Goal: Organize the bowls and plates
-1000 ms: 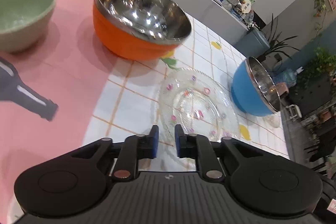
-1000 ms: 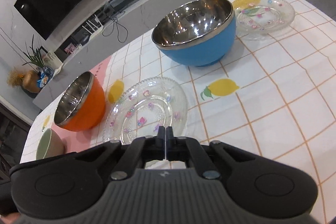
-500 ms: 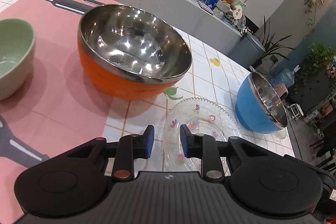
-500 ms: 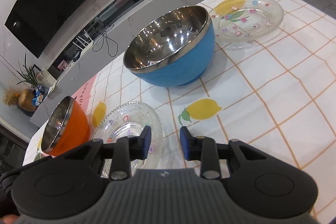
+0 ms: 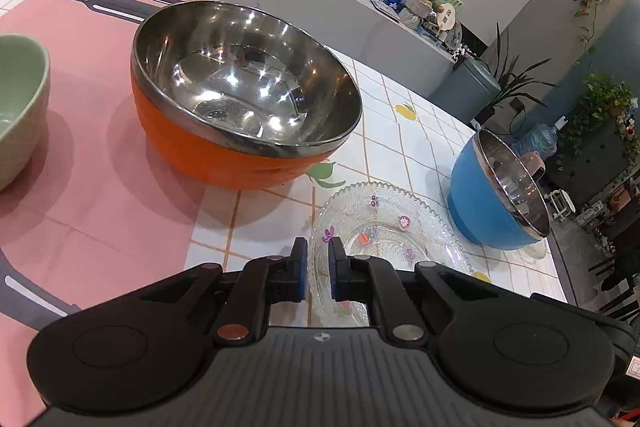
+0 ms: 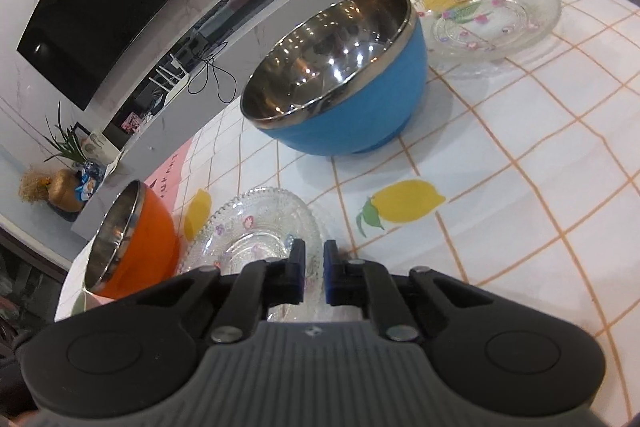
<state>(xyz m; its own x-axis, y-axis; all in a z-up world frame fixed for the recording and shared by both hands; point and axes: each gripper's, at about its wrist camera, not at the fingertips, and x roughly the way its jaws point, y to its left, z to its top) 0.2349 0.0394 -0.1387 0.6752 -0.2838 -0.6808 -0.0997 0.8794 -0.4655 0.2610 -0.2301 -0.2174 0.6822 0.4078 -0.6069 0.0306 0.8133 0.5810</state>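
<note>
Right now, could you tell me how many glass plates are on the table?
2: the near glass plate beside the orange bowl, the far glass plate behind the blue bowl. More may be hidden.

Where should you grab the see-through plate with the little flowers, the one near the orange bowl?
Probably by its thin beaded rim, at the near edge. The glass plate lies flat and is too wide to span, but its rim curves up off the tablecloth, so one finger could go under and one over. Come in low from the front; the orange bowl crowds one side.
</note>
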